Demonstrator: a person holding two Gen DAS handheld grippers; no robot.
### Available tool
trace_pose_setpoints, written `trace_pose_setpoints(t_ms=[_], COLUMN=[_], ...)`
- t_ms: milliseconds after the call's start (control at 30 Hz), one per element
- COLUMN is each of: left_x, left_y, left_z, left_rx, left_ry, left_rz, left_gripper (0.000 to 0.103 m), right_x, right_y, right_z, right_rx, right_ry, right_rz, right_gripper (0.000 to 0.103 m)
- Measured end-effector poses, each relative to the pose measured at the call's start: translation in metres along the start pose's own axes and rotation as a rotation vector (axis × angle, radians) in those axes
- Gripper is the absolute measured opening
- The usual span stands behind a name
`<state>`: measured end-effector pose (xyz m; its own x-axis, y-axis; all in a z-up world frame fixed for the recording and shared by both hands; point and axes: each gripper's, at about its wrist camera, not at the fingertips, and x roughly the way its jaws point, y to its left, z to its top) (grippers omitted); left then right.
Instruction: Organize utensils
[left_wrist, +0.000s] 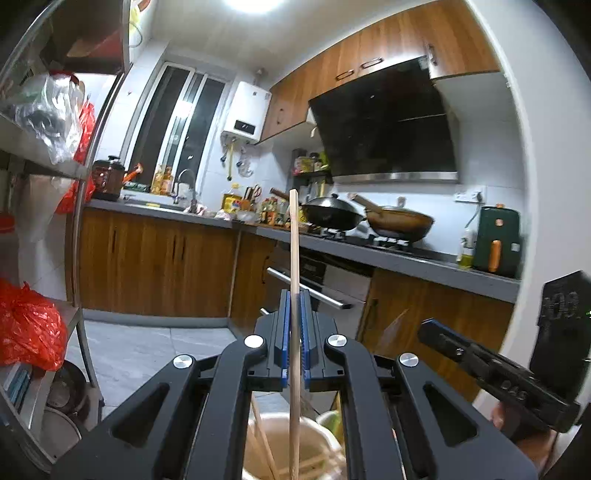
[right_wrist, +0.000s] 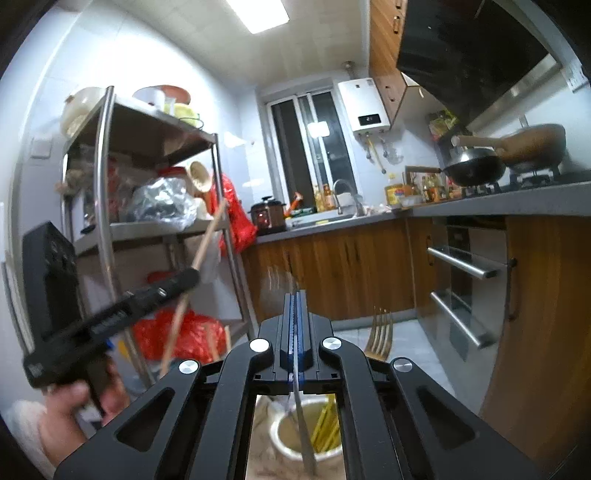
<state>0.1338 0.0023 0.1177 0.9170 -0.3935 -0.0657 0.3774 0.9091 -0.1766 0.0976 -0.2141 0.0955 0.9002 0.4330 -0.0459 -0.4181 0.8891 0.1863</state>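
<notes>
My left gripper (left_wrist: 294, 295) is shut on a wooden chopstick (left_wrist: 294, 258) that stands upright, its lower end reaching down into a beige holder (left_wrist: 317, 446) with other chopsticks in it. My right gripper (right_wrist: 296, 295) is shut on a thin metal utensil (right_wrist: 304, 432); its top end blurs above the jaws and its handle hangs into a round beige cup (right_wrist: 280, 435) holding yellow sticks. A gold fork (right_wrist: 380, 334) stands just right of the right gripper. The left gripper also shows in the right wrist view (right_wrist: 184, 278), holding the chopstick (right_wrist: 207, 240) tilted.
A metal shelf rack (right_wrist: 107, 206) with bags and bowls stands at the left. The grey countertop (left_wrist: 406, 258) carries a wok (left_wrist: 332, 214), a brown pan (left_wrist: 402, 221), bottles and an air fryer (left_wrist: 496, 243). Wooden cabinets and an oven handle (right_wrist: 461, 264) lie ahead.
</notes>
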Motion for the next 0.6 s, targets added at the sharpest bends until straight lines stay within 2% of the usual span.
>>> trace_pose_setpoints(t_ms=[100, 200, 467, 600], left_x=[0.014, 0.02, 0.011, 0.003], left_y=[0.004, 0.007, 0.004, 0.002], left_z=[-0.009, -0.018, -0.033, -0.045], left_rx=[-0.002, -0.016, 0.032, 0.06], left_ry=[0.01, 0.031, 0.027, 0.056], left_rz=[0.026, 0.008, 0.003, 0.015], left_gripper=[0.005, 0.005, 0.005, 0.005], right_x=[0.018, 0.027, 0.028, 0.024], right_y=[-0.003, -0.007, -0.02, -0.028], right_z=[-0.006, -0.018, -0.041, -0.045], right_rx=[-0.008, 0.001, 0.047, 0.074], right_ry=[0.044, 0.081, 0.109, 0.133], right_rz=[-0.02, -0.028, -0.031, -0.026], right_gripper=[0.001, 0.001, 0.001, 0.001])
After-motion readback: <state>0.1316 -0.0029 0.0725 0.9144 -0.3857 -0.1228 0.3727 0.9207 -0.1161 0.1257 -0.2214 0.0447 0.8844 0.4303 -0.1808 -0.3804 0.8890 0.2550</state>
